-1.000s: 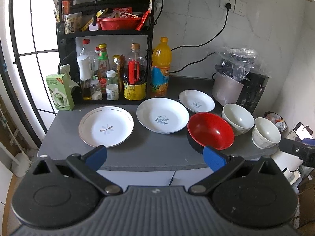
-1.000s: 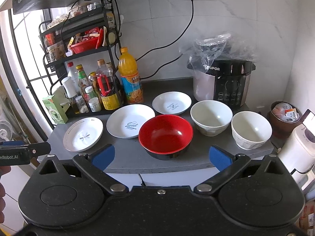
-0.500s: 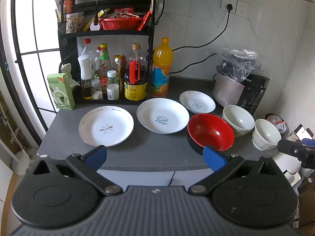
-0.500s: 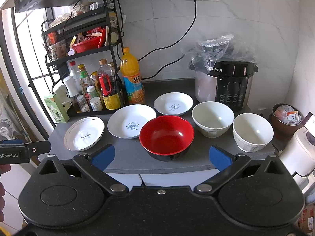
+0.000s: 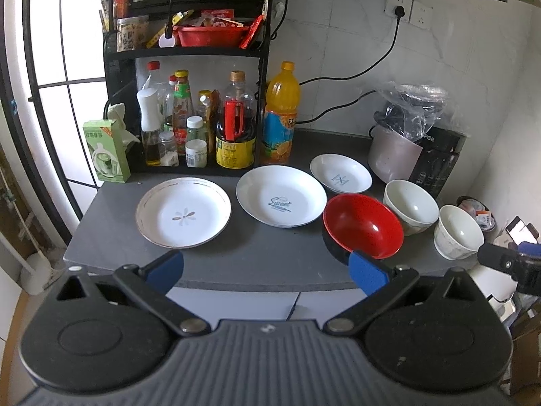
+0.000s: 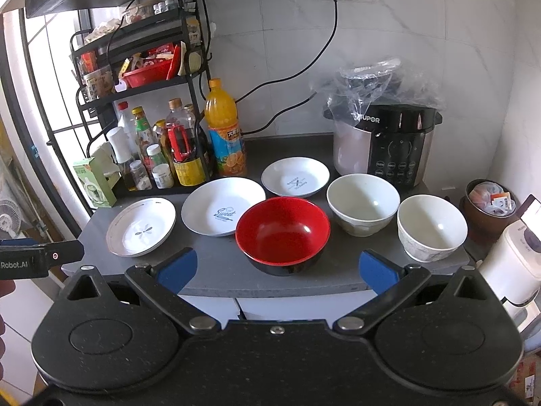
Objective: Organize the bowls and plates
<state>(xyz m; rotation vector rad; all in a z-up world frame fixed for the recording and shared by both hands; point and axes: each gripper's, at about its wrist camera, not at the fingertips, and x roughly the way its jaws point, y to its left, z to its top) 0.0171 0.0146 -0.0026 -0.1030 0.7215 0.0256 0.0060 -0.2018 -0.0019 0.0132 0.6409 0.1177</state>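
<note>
I hold both grippers in front of the grey bench [image 6: 219,270], and neither one touches anything. My left gripper [image 5: 266,267] has its jaws spread wide with nothing between them, and my right gripper [image 6: 276,269] is also wide and empty.

On the bench the dishes lie in a loose row. At the left end there is a flower plate [image 5: 183,212] with a thin rim line, standing apart from the others. Next to it is the bigger white plate with the word "Sweet" [image 5: 281,200], and behind its right side sits a small white plate [image 5: 340,173], just beside it. The red bowl [image 6: 282,232] stands near the front edge, very close to the "Sweet" plate; I cannot tell if they touch. To the right of it is a cream bowl [image 6: 362,209], and then a white bowl [image 6: 431,232] near the right end of the bench. All bowls are upright and look empty.

Behind the plates an orange juice bottle [image 6: 225,128] stands beside a black rack [image 5: 189,54] with sauce bottles. A rice cooker [image 6: 382,145] with a plastic bag on top is at the back right.
</note>
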